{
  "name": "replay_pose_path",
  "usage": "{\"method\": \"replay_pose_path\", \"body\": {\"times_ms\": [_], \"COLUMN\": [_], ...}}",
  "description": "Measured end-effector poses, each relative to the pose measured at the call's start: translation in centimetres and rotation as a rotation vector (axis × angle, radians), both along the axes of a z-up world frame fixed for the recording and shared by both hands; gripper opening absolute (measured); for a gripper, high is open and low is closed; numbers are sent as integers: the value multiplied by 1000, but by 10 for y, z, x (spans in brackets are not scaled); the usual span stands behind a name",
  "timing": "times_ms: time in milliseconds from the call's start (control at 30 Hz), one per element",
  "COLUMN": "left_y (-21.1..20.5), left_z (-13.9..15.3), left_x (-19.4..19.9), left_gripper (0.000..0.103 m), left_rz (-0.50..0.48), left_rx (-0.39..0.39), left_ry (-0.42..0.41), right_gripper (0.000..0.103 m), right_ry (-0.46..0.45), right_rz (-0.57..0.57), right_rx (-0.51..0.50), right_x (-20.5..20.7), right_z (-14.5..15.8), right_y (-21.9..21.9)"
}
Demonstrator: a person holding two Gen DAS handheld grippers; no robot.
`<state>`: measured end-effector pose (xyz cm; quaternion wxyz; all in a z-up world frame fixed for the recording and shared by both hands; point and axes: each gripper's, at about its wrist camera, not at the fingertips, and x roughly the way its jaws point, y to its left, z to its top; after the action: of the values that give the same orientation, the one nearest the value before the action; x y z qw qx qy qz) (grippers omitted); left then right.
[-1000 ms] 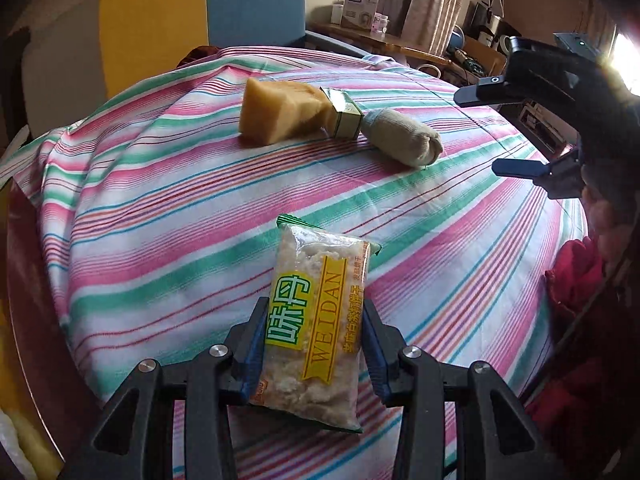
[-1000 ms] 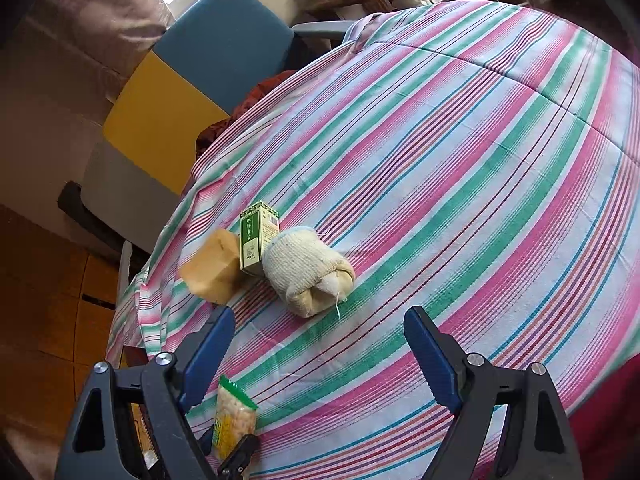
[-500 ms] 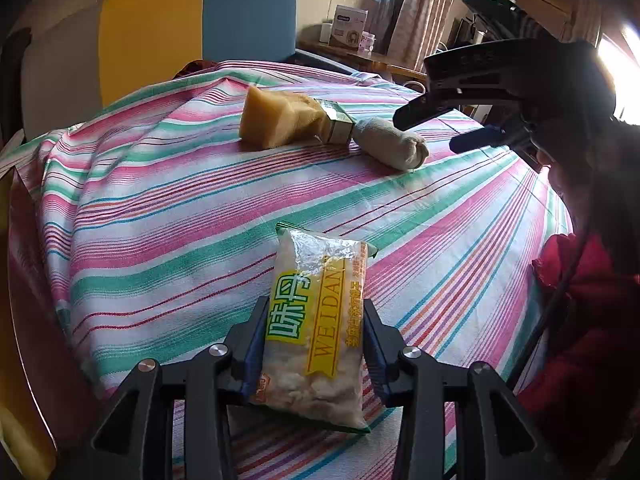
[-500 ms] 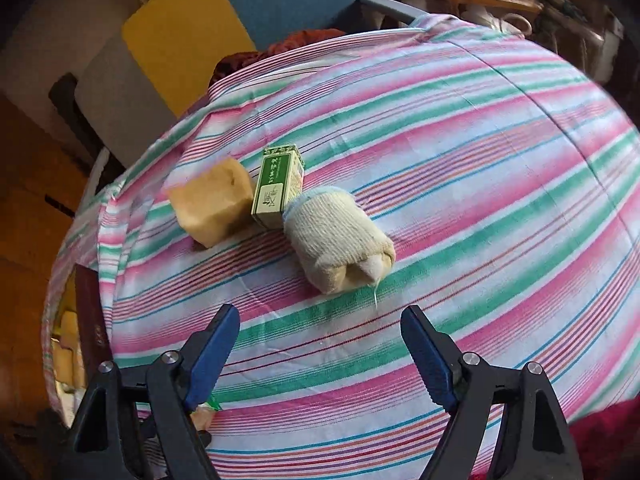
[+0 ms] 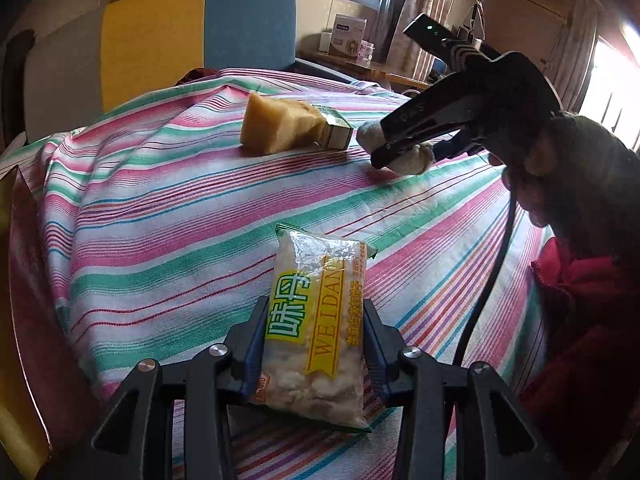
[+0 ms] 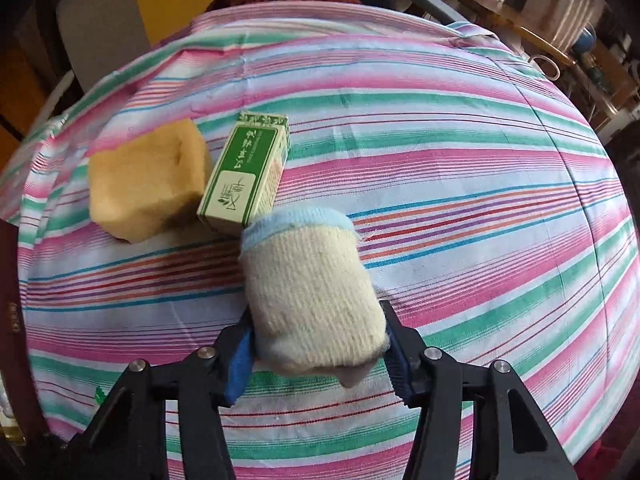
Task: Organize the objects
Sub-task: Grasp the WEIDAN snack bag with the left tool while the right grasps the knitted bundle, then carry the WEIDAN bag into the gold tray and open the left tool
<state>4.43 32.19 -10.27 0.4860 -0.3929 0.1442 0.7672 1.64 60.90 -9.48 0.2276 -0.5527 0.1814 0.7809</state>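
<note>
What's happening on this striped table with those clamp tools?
A person is tidying things on a striped tablecloth with a gripper in each hand. The left gripper holds a snack packet. The right gripper is closing around a rolled sock, its fingers on both sides of it. A yellow sponge and a green box lie close beside the sock.
</note>
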Motion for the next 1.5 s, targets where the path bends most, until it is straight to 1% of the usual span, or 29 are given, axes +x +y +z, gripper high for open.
{"method": "replay_pose_path", "body": {"times_ms": [67, 133, 233, 300, 400, 500, 600, 700, 800, 867, 967, 1033, 1067, 1167, 1233, 1333, 1400, 1500], "left_y": [0, 0, 1, 0, -5, -17, -34, -55, -83, -103, -131, -151, -158, -183, -193, -204, -206, -203], "left_z": [0, 0, 1, 3, 10, 25, 46, 66, 80, 86, 91, 90, 87, 76, 66, 52, 44, 34], "left_x": [0, 0, 1, 0, -1, 1, 1, -7, -26, -46, -79, -104, -115, -157, -182, -210, -225, -242], "left_gripper": [43, 43, 43, 42, 42, 42, 42, 42, 42, 42, 42, 42, 42, 42, 42, 42, 42, 42], "left_rz": [1, 1, 3, 10, 26, 45, 61, 97, 175, 245, 353, 429, 462, 570, 633, 718, 765, 810], "left_rx": [1, 4, -1, -7, -6, 16, 58, 100, 139, 160, 160, 141, 134, 119, 104, 105, 85, 67], "left_ry": [4, 5, 10, 3, -28, -42, -71, -97, -154, -193, -219, -226, -237, -309, -342, -398, -384, -368], "right_gripper": [56, 56, 57, 57, 57, 57, 57, 57, 57, 57, 57, 57, 57, 57, 57, 57, 57, 57], "right_ry": [37, 57, 81, 55, 23, 14, 10, 8, 6, 5, 3, -1, -1, -1, -2, -3, -3, -2], "right_rz": [1, 28, 56, 59, 72, 93, 105, 113, 116, 117, 117, 121, 121, 120, 122, 121, 121, 121], "right_rx": [-10, -14, -56, -68, -19, 14, 31, 42, 45, 46, 49, 55, 55, 54, 56, 55, 55, 52], "right_x": [16, 30, 45, 46, 42, 42, 43, 46, 48, 51, 53, 47, 44, 47, 42, 39, 39, 39], "right_z": [6, 11, 10, 2, -3, -3, -3, -3, -3, -3, -2, -2, -3, -1, -4, -6, -6, -6], "right_y": [-6, -17, -29, -32, -33, -37, -37, -37, -36, -35, -37, -42, -42, -43, -46, -45, -45, -43]}}
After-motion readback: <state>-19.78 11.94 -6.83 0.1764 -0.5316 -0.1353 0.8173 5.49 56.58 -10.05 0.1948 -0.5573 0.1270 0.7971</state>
